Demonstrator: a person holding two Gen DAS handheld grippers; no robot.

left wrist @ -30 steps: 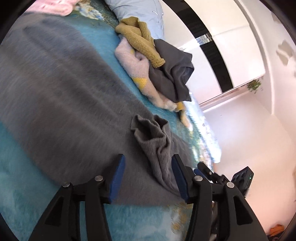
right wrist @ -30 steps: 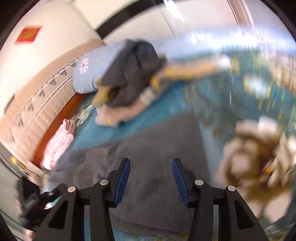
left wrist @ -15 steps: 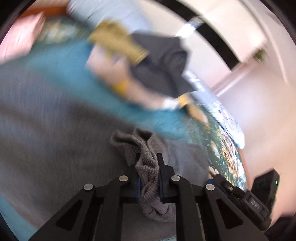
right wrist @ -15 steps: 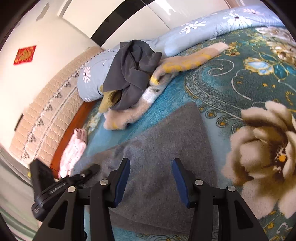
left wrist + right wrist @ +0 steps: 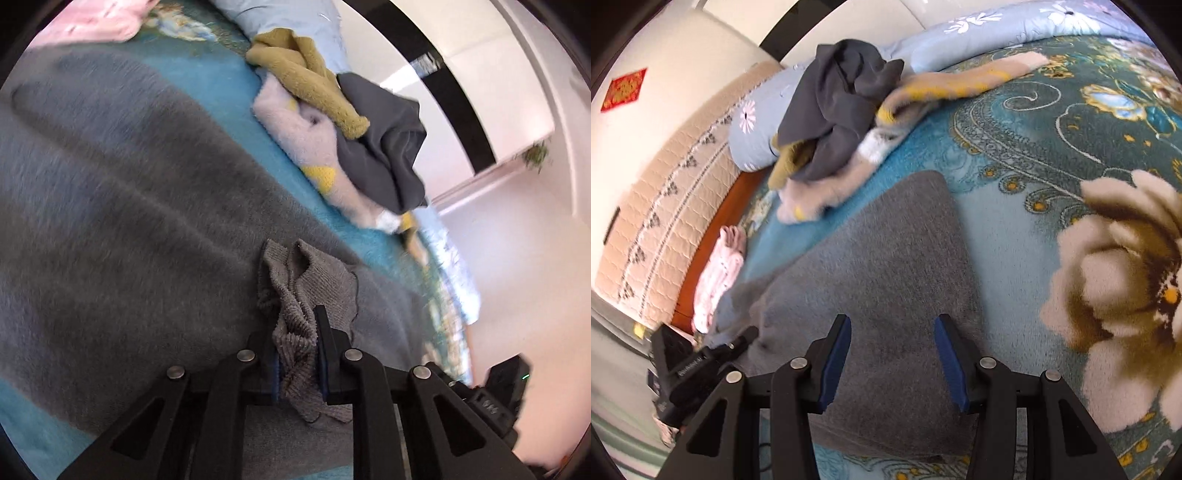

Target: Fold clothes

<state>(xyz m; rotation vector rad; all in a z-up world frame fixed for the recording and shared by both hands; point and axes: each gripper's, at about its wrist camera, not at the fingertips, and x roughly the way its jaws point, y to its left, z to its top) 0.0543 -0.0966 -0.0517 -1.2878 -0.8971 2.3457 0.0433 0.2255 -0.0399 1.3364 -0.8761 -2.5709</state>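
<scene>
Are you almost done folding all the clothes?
Not yet. One pink garment near the headboard already looks folded. The left gripper is shut on the ribbed cuff of the grey sweater spread on the bed; the right gripper is open above it. The heap of clothes by the pillow waits.

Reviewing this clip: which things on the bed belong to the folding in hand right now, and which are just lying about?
In the job:
- flat grey fleecy garment spread on the bed
- its ribbed grey knit cuff, clamped in the left gripper
- right gripper, jaws open above the garment

Lying about:
- heap of mustard, pale pink and dark grey clothes
- folded pink item
- blue floral pillow
</scene>
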